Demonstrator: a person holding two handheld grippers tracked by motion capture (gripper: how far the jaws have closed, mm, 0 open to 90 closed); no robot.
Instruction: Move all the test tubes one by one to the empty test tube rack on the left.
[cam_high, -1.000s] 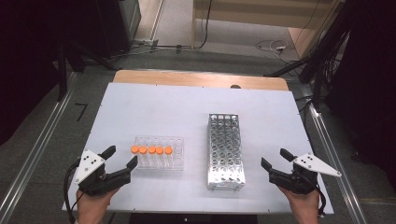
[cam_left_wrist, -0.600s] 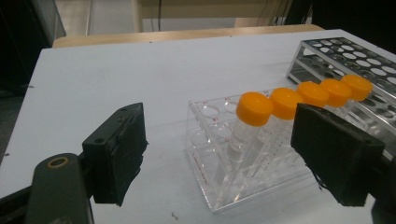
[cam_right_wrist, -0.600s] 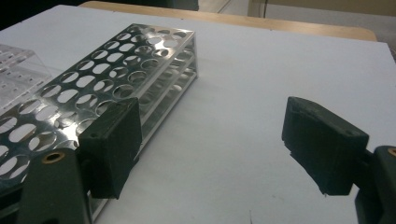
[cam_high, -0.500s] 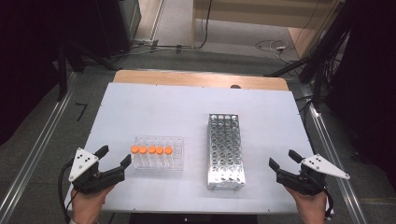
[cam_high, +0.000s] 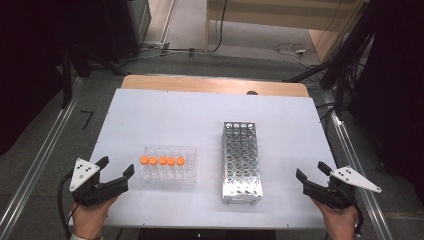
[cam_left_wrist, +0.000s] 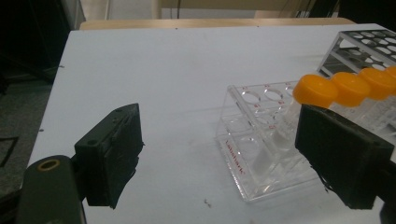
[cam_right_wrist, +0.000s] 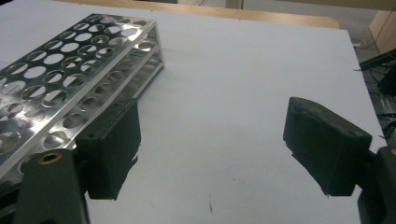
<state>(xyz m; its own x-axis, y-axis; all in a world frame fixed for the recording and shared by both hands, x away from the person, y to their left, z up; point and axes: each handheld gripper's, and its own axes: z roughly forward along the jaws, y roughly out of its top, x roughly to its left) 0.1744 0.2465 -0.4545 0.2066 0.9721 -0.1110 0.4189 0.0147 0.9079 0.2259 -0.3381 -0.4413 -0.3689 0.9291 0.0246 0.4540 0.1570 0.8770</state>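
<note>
A clear plastic rack (cam_high: 169, 170) stands on the white table (cam_high: 175, 115), holding a row of several orange-capped tubes (cam_high: 161, 160). To its right is a long, empty metal tube rack (cam_high: 241, 161). My left gripper (cam_high: 117, 166) hovers at the near left, just left of the clear rack and apart from it. It is open, its jaws have just been opening wider, and nothing is between them. From my left gripper (cam_left_wrist: 219, 135) the clear rack (cam_left_wrist: 261, 154) and orange caps (cam_left_wrist: 345, 86) show close ahead. My right gripper (cam_high: 311, 170) is open and empty, right of the metal rack (cam_right_wrist: 70, 70).
A wooden strip (cam_high: 210, 84) runs along the table's far edge. Metal rails (cam_high: 40, 165) line the floor on both sides, and cables (cam_high: 290, 50) lie on the floor beyond. Bare tabletop stretches behind the racks and between the right gripper (cam_right_wrist: 210, 135) and the table's right edge.
Both hands have drifted outward, the left one to the left and the right one to the right, away from the racks. Neither rack has moved.
</note>
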